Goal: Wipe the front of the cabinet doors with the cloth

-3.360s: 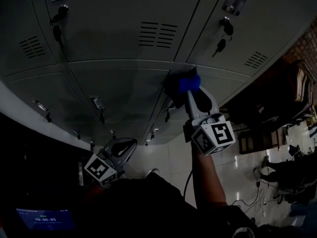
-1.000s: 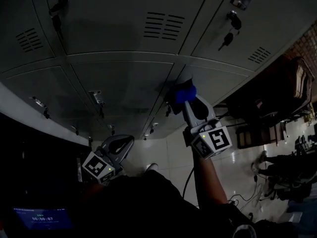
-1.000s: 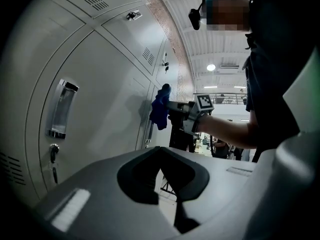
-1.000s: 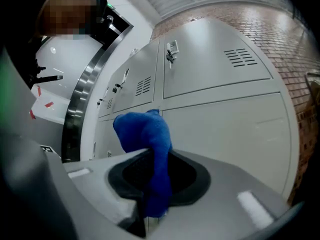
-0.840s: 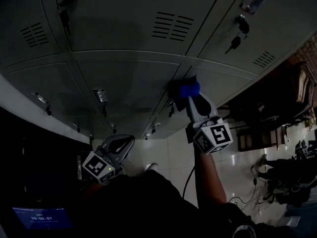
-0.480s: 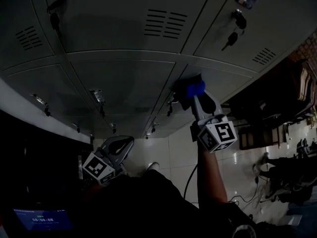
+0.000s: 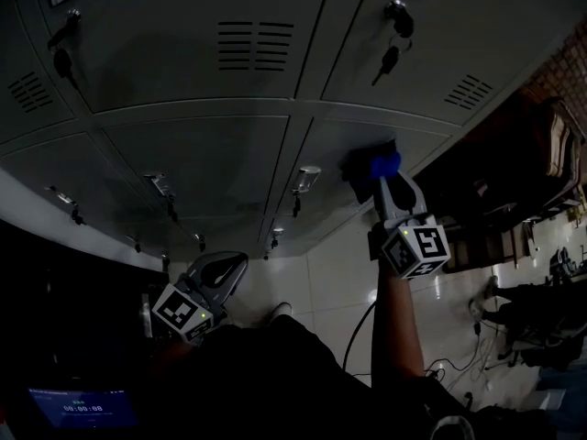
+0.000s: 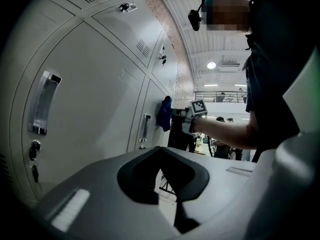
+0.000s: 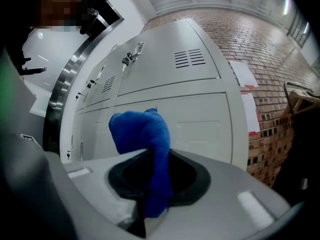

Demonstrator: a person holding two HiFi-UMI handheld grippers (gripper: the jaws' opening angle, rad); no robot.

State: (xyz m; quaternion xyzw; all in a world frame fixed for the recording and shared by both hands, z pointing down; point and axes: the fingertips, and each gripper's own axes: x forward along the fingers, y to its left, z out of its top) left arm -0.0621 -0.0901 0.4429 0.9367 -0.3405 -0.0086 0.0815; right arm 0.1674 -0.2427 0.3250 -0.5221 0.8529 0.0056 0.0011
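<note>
The right arm (image 7: pixel 396 328) is stretched out, bare forearm straight, and the right gripper (image 7: pixel 385 180) is clamped on a blue cloth (image 7: pixel 383 163) that bunches just past its fingertips. The left gripper (image 7: pixel 229 266) hangs low near the body, jaws together with nothing between them.

My left gripper (image 7: pixel 223 269) and right gripper (image 7: pixel 383 174) are light grey moulded shells, and black pads line the jaws. Each carries a white cube (image 7: pixel 417 250) printed with black square markers. A small green light shows on the left one. A dark cable (image 7: pixel 356 330) hangs beside my right arm. I wear a dark top (image 7: pixel 275 374) that leaves my forearm uncovered.
</note>
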